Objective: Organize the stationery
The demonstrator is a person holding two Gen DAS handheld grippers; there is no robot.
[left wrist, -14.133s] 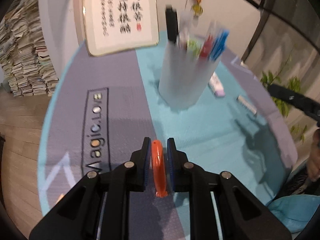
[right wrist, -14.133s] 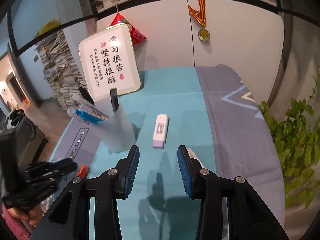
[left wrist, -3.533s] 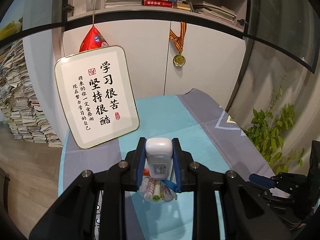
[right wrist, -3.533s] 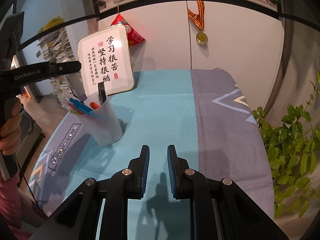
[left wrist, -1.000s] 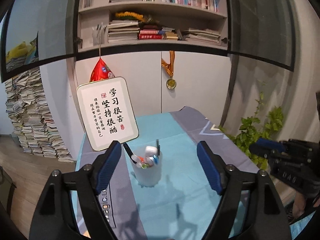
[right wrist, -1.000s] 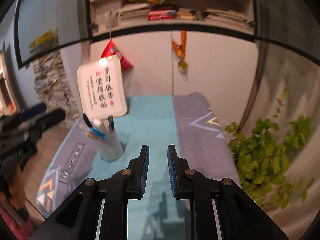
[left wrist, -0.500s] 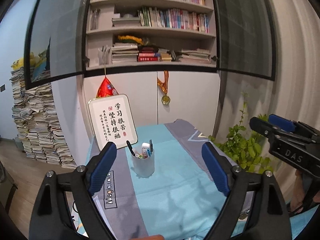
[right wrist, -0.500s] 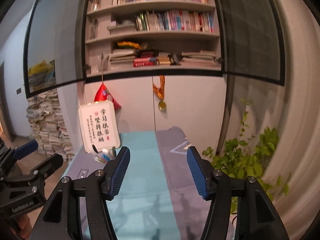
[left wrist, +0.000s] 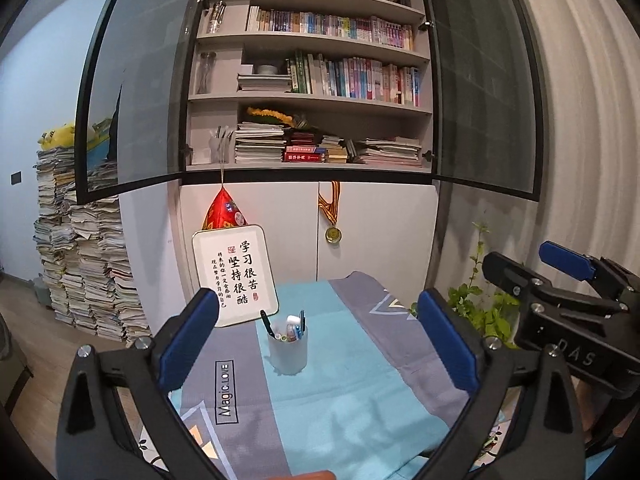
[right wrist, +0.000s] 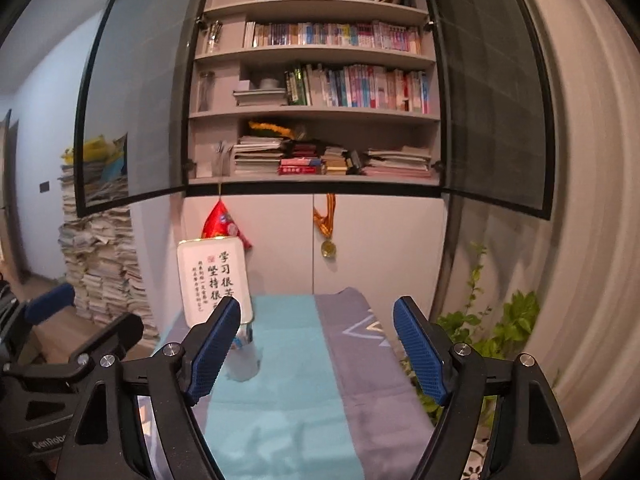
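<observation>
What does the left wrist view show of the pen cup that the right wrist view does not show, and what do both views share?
Only the left wrist view shows the whole pen cup standing free on the tablecloth, with its pens visible, framed between the opening jaws of the left hand-held gripper, which hold nothing. It also shows the lettering "Magic.LOVE" on the cloth.

Only the right wrist view has the cup partly hidden behind a finger of the right hand-held gripper, whose empty jaws are also opening.

Both show the calligraphy sign, the medal, the bookshelf and no loose stationery on the cloth.
</observation>
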